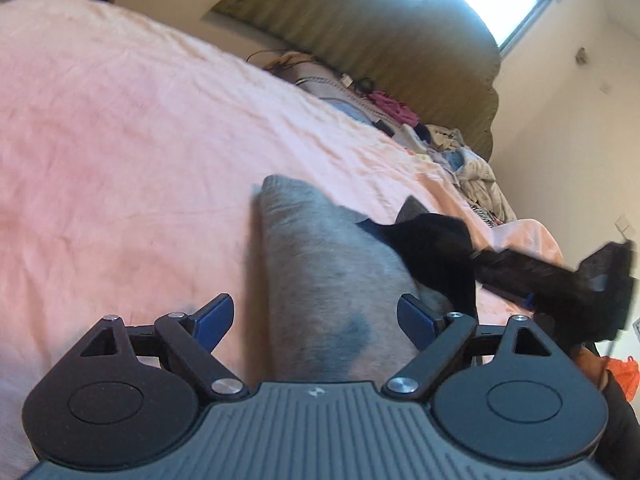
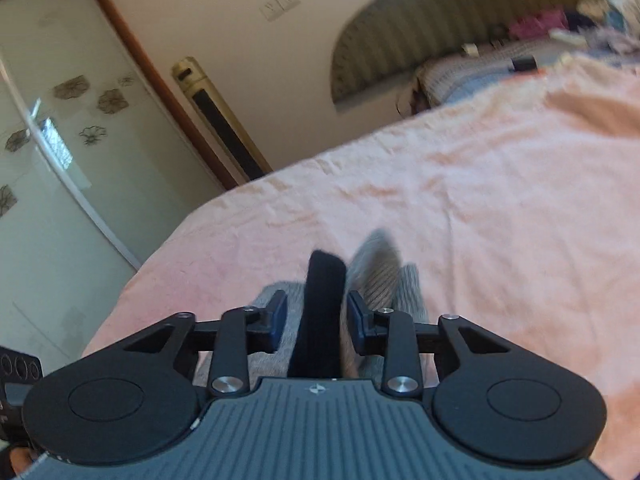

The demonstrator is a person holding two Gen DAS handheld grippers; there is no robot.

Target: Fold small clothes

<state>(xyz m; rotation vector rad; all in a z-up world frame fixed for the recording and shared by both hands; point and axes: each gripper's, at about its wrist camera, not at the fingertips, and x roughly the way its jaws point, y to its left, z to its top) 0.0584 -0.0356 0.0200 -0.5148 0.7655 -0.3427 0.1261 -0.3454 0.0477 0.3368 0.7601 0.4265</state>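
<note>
A bed with a pink cover fills most of both views. At its far end stands a green ribbed headboard, and a pile of mixed clothes lies along the far right side; the single pieces there are too blurred to tell apart. In the right wrist view a wardrobe door with flower patterns is on the left, and a tall cream column unit stands beside it. No writing can be read anywhere.

The grey sock lies on the bed cover, near the left tool, whose fingers are wide apart with the sock between them, not pressed. Its near end is hidden under the tool body.

The right tool has a narrower gap; the black sock stands between its fingers, but no contact with the pads is visible. The sock's lower part is cut off by the tool body.
</note>
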